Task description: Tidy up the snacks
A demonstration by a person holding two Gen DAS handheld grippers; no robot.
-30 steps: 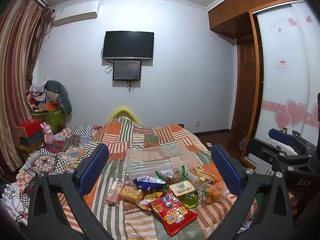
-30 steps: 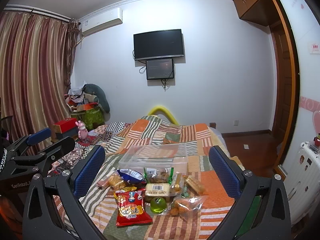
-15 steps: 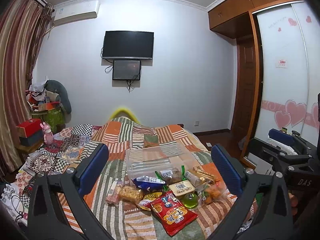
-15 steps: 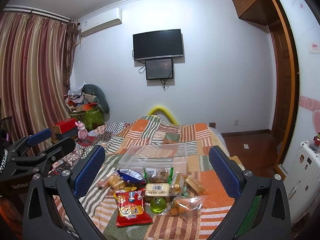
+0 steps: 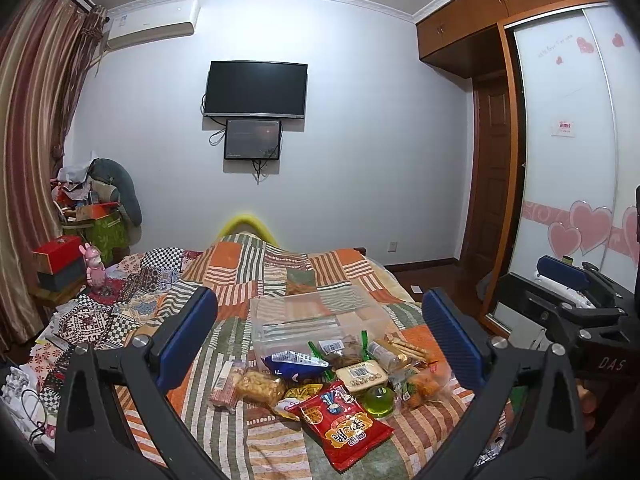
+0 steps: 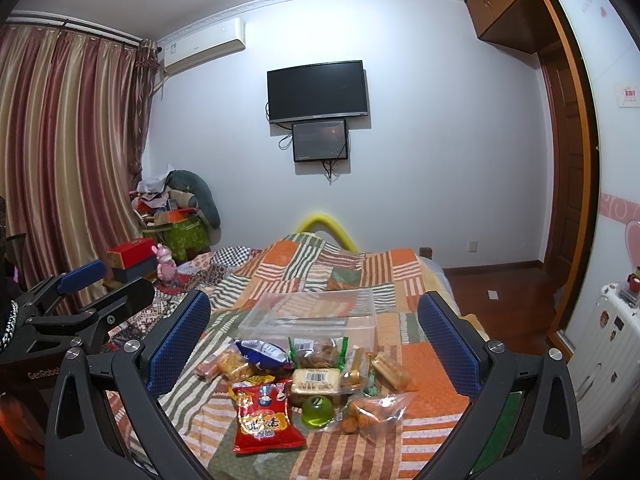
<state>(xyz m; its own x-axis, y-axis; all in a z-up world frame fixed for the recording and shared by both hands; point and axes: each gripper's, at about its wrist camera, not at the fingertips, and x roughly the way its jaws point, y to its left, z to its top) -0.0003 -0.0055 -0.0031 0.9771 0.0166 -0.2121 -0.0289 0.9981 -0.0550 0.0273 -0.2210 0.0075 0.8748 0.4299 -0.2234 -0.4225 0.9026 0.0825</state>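
A pile of snacks lies on the patchwork bed: a red snack bag [image 5: 344, 424] [image 6: 264, 420], a green jelly cup [image 5: 379, 401] [image 6: 317, 411], a blue bag [image 5: 298, 362] [image 6: 262, 352], a beige barcoded pack [image 5: 362, 374] [image 6: 316, 381] and several clear packets. A clear plastic box [image 5: 316, 320] [image 6: 312, 316] stands empty just behind them. My left gripper [image 5: 320, 336] is open and empty, held above and in front of the pile. My right gripper [image 6: 314, 340] is open and empty too, likewise short of the pile. Each gripper shows at the edge of the other's view.
The bed's quilt [image 6: 424, 368] stretches to the far wall with a TV [image 5: 256, 88]. Boxes and a pink toy [image 5: 94, 270] stand at the left by the curtain. A wardrobe [image 5: 568, 160] and wood floor lie to the right.
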